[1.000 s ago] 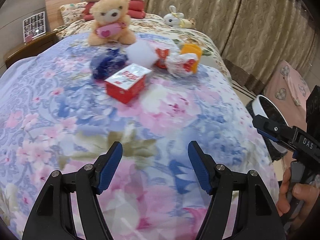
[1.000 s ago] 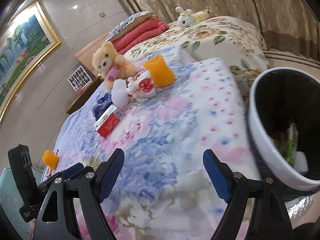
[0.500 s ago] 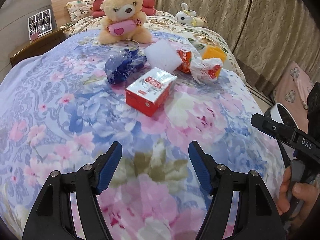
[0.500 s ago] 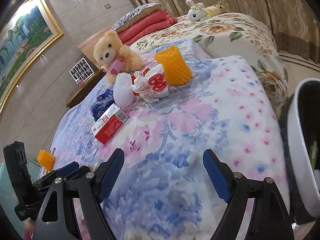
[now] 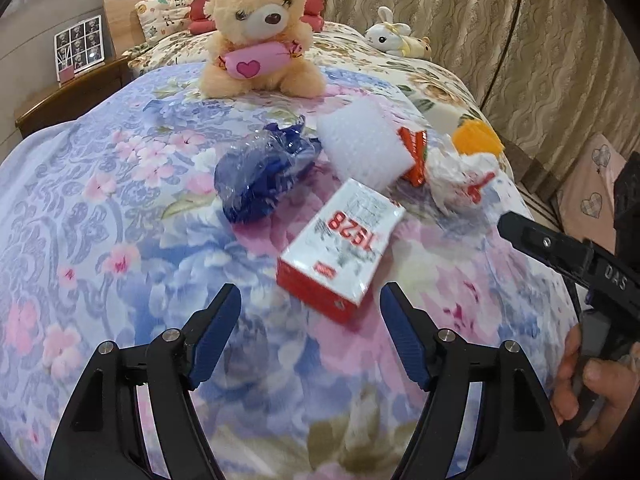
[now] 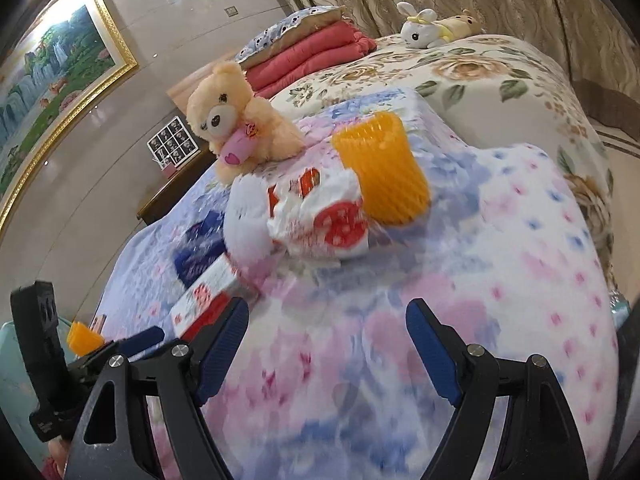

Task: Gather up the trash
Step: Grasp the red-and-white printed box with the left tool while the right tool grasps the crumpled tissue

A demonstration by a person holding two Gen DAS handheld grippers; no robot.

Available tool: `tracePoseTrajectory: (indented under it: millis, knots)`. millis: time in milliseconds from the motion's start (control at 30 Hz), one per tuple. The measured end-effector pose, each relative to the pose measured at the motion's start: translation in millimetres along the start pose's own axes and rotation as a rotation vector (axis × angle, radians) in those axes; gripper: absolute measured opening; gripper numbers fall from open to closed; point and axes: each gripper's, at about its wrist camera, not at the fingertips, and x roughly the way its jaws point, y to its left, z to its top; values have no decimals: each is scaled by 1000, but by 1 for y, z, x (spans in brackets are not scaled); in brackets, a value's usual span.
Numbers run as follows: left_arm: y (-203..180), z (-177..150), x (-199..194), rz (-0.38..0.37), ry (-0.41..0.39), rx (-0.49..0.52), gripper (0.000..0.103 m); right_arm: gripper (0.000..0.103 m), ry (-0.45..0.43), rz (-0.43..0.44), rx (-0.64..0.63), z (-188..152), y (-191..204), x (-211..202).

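- The flat red-and-white cardboard box point(image 5: 344, 250) printed "1528" lies on the floral pink-and-blue blanket point(image 5: 100, 208), just ahead of the left gripper point(image 5: 310, 330).
- The left gripper's jaws are opening, with nothing between them, only blanket.
- Left of the box sits a crumpled blue plastic wrapper point(image 5: 264, 176); behind the box is a white foam sheet point(image 5: 366, 148).
- Right of the foam: a red-orange snack packet point(image 5: 414, 152), a crumpled white-and-red plastic bag point(image 5: 460, 184) and an orange ribbed foam sleeve point(image 5: 478, 140).
- A cream plush teddy bear point(image 5: 260, 36) sits behind the trash.
- The right gripper point(image 6: 326, 338) hovers over the blanket, jaws spread wide and empty; the bag point(image 6: 320, 220) and sleeve point(image 6: 382, 174) lie ahead.
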Motion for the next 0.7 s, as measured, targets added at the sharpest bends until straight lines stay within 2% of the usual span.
tracePoseTrajectory:
  millis: [167,367,400,433,467,500,567,700]
  knots:
    - [3,7,12,-16,10,-8,74,83,-2,-1,-6,19,2,21]
    - [-5,6,16,-21,8,27,74,81,-25,-23,-15,28,3,35]
    - [-7,7,15,-24,1,35,74,78,-21,-29,-18,28,3,39]
    - [-9,7,14,-26,-6,48,73,67,-18,-32,-20,28,3,41]
    - [-11,8,15,-28,-9,58,62,53,-10,-30,-22,28,2,44]
    - [-15,8,16,-29,-10,75,55,51,-1,-26,-23,28,2,45]
    - [-21,7,18,-26,-10,98,55,38,-1,-28,-31,26,3,43]
    - [-25,4,9,-51,-21,106,55,33,6,-8,-70,20,9,31]
